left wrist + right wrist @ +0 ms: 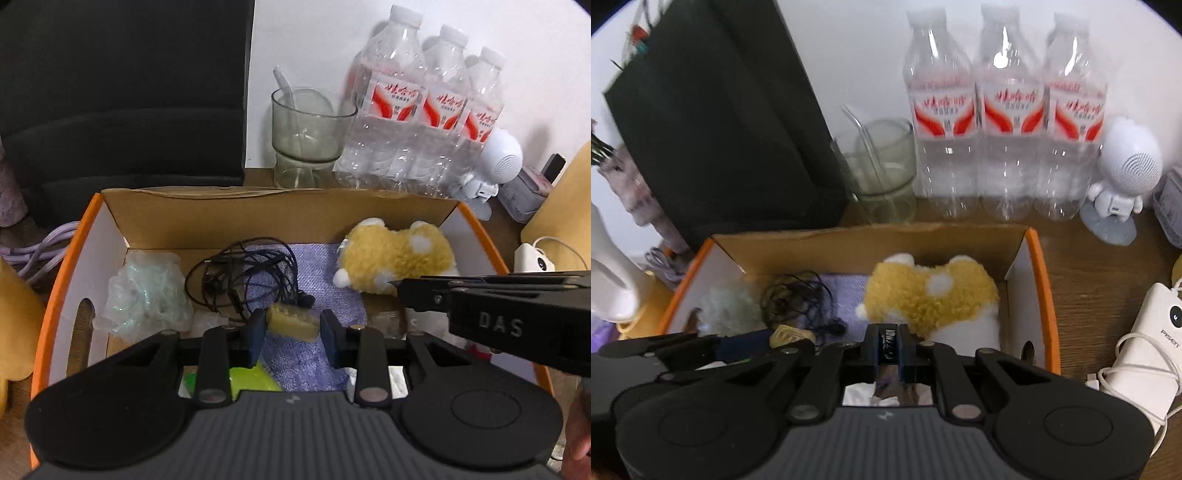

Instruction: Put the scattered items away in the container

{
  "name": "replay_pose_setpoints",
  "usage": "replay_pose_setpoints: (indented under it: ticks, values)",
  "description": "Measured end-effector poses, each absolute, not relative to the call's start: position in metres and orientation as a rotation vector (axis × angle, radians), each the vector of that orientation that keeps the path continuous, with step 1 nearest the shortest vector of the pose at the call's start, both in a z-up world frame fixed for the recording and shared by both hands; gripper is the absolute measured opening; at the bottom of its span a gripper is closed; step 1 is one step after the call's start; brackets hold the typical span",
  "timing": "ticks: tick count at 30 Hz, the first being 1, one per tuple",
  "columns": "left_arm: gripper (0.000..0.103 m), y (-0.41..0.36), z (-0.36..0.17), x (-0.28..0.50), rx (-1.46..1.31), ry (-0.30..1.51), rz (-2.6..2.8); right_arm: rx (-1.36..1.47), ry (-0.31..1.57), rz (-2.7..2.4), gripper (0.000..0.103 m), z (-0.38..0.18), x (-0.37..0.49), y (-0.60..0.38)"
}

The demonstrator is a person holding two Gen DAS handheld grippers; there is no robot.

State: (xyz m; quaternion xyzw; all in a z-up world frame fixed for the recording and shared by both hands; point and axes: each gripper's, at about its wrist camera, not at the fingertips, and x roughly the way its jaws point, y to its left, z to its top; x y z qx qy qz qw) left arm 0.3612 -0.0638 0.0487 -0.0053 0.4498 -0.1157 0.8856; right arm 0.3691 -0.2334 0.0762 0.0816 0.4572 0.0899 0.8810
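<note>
An orange-rimmed cardboard box (55,295) holds a yellow plush toy (395,254), tangled black earphones (243,273), bubble wrap (147,295) and a purple cloth (317,266). My left gripper (293,325) hangs over the box's near part, shut on a pale yellow block (288,317). My right gripper (889,345) is shut on a thin black item with white print (886,338), just in front of the plush toy (934,295). In the left wrist view the right gripper (402,286) reaches in from the right over the box. The left gripper (764,341) with its block (790,336) shows beside it.
Behind the box stand three water bottles (417,110), a glass cup with a straw (306,133) and a white speaker figure (1123,173). A black case (720,129) rises at the back left. A white power bank with cable (1152,347) lies on the wooden table to the right.
</note>
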Motion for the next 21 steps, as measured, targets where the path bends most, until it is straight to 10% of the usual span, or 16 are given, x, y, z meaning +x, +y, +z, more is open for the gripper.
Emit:
replay_pose_setpoints:
  ticks: [8,13,21]
  values:
    - [0.046,-0.052,0.069,0.360,0.002,0.935,-0.220,0.178,0.972,0.148,0.018,0.082,0.372,-0.240]
    - [0.091,-0.038,0.103,0.339,0.021,0.868,-0.189,0.168,0.912,0.124,0.063,0.115,0.350,-0.244]
    - [0.103,-0.019,0.127,0.286,0.031,0.716,-0.067,0.144,0.762,0.096,0.086,0.147,0.279,-0.239]
